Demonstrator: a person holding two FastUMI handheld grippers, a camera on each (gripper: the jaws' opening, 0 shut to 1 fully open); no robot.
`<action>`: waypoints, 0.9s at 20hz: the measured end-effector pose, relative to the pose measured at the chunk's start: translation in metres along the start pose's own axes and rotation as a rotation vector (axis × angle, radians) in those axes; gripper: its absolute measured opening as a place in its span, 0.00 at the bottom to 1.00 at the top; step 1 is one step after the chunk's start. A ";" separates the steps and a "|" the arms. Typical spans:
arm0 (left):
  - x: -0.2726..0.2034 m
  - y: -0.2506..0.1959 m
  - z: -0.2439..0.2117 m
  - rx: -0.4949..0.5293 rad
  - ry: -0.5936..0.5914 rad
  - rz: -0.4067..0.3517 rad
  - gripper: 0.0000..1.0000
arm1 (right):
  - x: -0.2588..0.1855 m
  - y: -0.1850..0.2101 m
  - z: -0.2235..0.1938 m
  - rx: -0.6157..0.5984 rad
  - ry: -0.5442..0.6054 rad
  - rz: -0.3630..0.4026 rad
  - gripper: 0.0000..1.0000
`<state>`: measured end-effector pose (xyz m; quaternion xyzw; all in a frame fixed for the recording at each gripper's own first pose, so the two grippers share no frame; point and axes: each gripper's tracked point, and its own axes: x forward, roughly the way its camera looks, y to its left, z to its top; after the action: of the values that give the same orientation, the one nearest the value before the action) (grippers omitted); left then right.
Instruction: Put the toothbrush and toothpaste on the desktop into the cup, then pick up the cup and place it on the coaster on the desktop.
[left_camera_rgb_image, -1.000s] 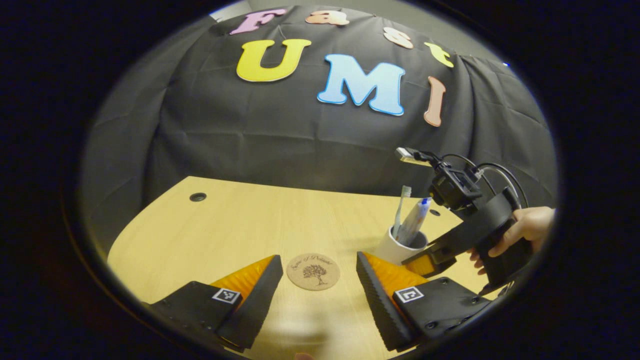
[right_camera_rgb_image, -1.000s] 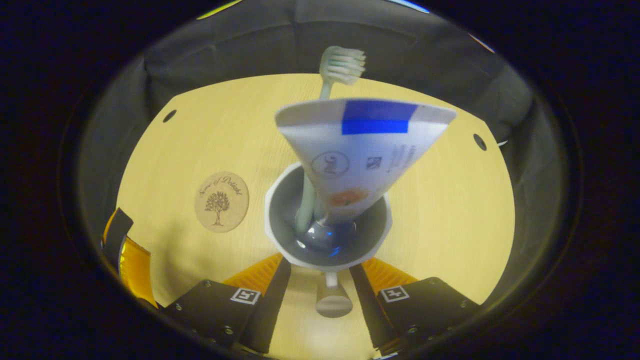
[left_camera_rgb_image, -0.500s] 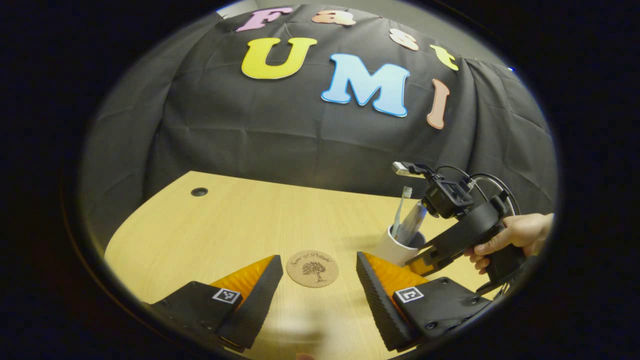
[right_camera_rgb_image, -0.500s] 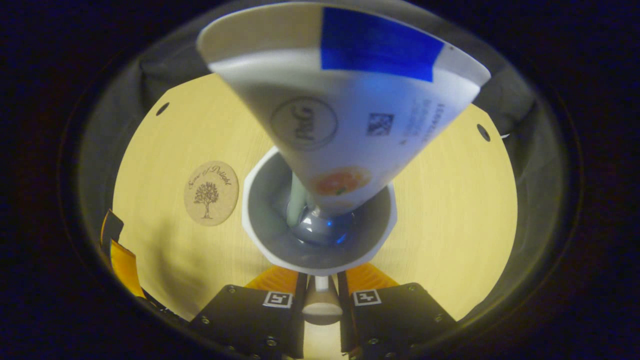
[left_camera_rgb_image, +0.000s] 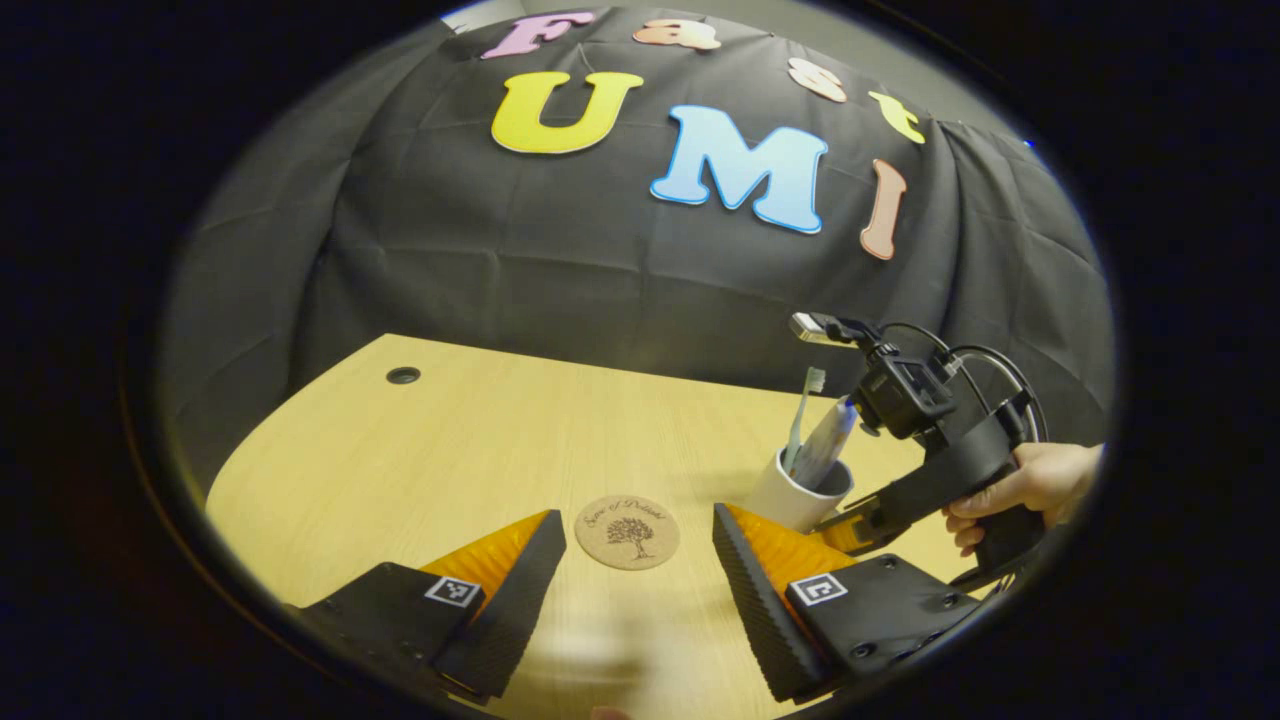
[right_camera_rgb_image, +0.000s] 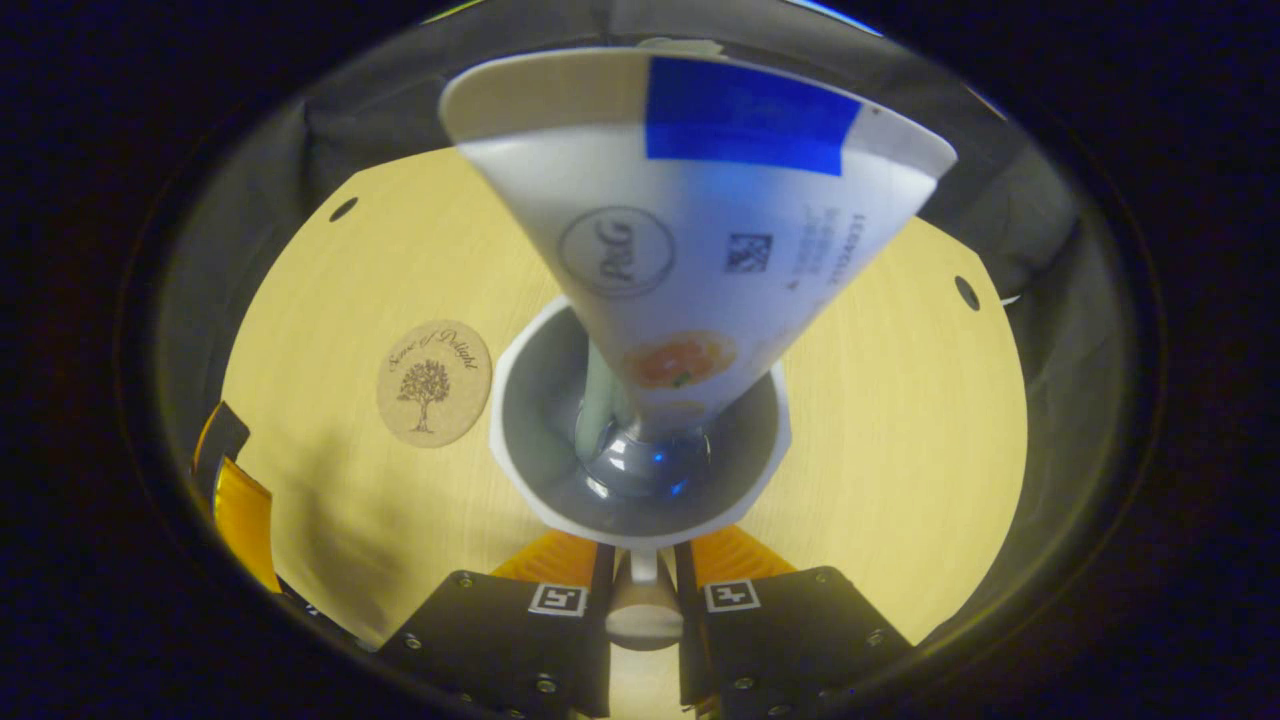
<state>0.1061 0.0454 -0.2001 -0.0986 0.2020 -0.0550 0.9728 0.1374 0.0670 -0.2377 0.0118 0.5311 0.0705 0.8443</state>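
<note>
A white cup (right_camera_rgb_image: 520, 470) holds a white toothpaste tube (right_camera_rgb_image: 700, 230) and a pale green toothbrush (right_camera_rgb_image: 598, 400), both leaning out of it. My right gripper (right_camera_rgb_image: 640, 600) is shut on the cup's handle (right_camera_rgb_image: 640, 625). I cannot tell whether the cup rests on the desk. The round cork coaster (right_camera_rgb_image: 433, 382) lies just left of the cup. In the left gripper view the cup (left_camera_rgb_image: 795, 495), toothbrush (left_camera_rgb_image: 805, 400) and toothpaste (left_camera_rgb_image: 830, 435) are right of the coaster (left_camera_rgb_image: 627, 532). My left gripper (left_camera_rgb_image: 635, 570) hovers open with nothing in it, just short of the coaster.
A light wooden desk (left_camera_rgb_image: 450, 450) with cable holes (left_camera_rgb_image: 403, 375) ends at the black cloth wall. A hand (left_camera_rgb_image: 1020, 480) holds the right gripper (left_camera_rgb_image: 850, 525) at the desk's right. A left gripper finger (right_camera_rgb_image: 235, 490) sits left of the coaster.
My right gripper's fingers went from apart around the handle to shut on it, and moved in closer to the cup. The left gripper has hardly moved.
</note>
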 end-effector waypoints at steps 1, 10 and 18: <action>-0.002 0.001 0.000 -0.001 -0.002 0.002 0.96 | -0.001 0.003 0.002 -0.004 -0.009 0.009 0.28; -0.022 0.023 0.003 -0.012 -0.022 0.052 0.96 | -0.022 0.035 0.019 -0.031 -0.047 0.109 0.28; -0.040 0.043 -0.003 -0.025 -0.020 0.081 0.96 | -0.016 0.064 0.029 -0.137 -0.030 0.145 0.28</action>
<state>0.0716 0.0928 -0.1970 -0.1028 0.1967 -0.0118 0.9750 0.1499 0.1295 -0.2052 -0.0066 0.5101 0.1675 0.8436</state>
